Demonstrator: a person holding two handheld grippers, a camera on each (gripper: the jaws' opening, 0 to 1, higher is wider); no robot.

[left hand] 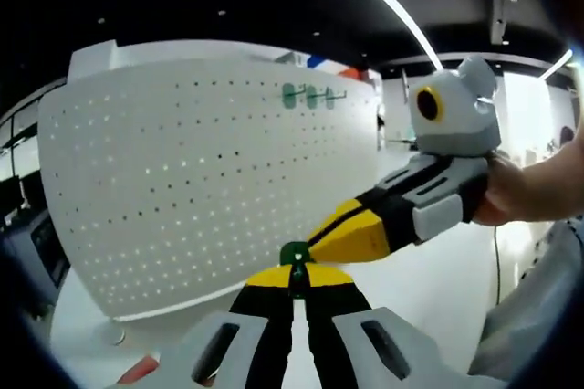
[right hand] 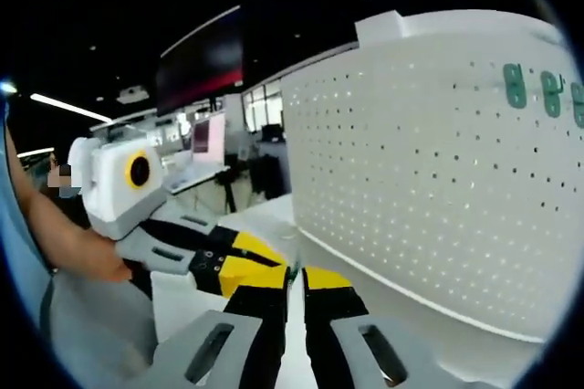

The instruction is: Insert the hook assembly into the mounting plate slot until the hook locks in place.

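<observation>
A big white pegboard (left hand: 201, 179) stands upright on a white table (left hand: 429, 289), its face dotted with rows of small holes. In the right gripper view the same pegboard (right hand: 438, 179) fills the right side, with the table (right hand: 265, 211) running along its foot. Behind it lies an office with dark ceiling, strip lights and a red-and-dark screen (right hand: 203, 65).

High on the board, three green hooks (left hand: 310, 95) already sit in a row; they show again at the upper right of the right gripper view (right hand: 546, 92).

The left gripper (left hand: 297, 278) points at the lower part of the board, its yellow-tipped jaws drawn close together on a small green hook (left hand: 295, 255), which sticks up between the tips, in front of the board and apart from it. The right gripper (left hand: 351, 236) comes in from the right, held by a hand (left hand: 502, 193), and its yellow tip lies just beside the hook.

In the right gripper view, the right gripper (right hand: 294, 287) has its jaws nearly closed, with a thin green edge of the hook (right hand: 293, 272) between the tips; whether they grip it I cannot tell. The left gripper (right hand: 265, 266) meets it from the left, held by a hand (right hand: 96, 257).

A small red thing (left hand: 139, 369) lies on the table near the board's foot.
</observation>
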